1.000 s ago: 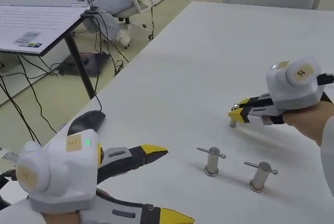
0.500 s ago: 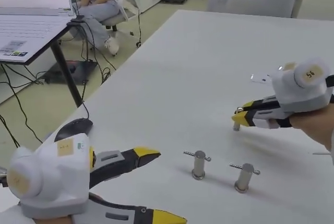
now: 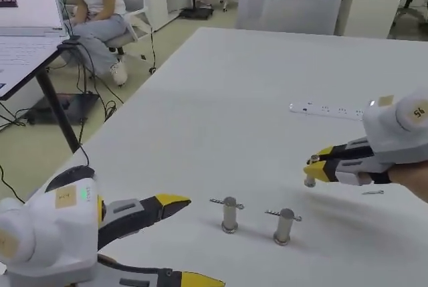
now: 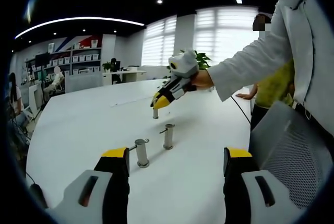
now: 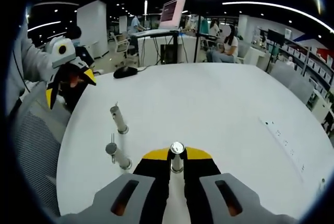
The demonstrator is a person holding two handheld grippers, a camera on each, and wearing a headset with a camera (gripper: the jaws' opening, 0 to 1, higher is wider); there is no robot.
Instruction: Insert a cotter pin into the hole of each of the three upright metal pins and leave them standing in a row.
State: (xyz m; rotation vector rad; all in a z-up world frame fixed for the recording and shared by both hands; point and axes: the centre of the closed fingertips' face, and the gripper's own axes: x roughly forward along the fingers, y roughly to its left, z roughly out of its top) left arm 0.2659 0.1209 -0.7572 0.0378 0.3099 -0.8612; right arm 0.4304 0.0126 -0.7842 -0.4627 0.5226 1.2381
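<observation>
1. Head view. Right gripper (image 3: pixel 314 166) well in from the left edge of the desk (image 3: pixel 221 100), jaws clamped on the top of the third metal pin (image 3: pixel 310 181). No cotter visible through it. Cannot tell whether its base touches the surface. Nearer the near edge, first metal pin (image 3: pixel 229 215) and second metal pin (image 3: pixel 283 227), upright and apart, with fitted cotter pins (image 3: pixel 221 203) across their tops. Loose cotter pin (image 3: pixel 372 193) flat on the desk just beside the right gripper. Left gripper (image 3: pixel 190 240) at the near left corner, jaws wide apart, empty.

2. Left gripper view. Own jaws spread, nothing between them. Ahead, first metal pin (image 4: pixel 141 153), then second metal pin (image 4: pixel 168 137). Third metal pin (image 4: pixel 155 113) under the right gripper (image 4: pixel 160 101), off their line.

3. Right gripper view. Jaws pinched on the rounded head of the third metal pin (image 5: pixel 177 149). Hole hidden.

4. Probably the last of three: two done, one bare. Next, likely: steady it upright, fetch the loose cotter pin, thread it, set it in line.
</observation>
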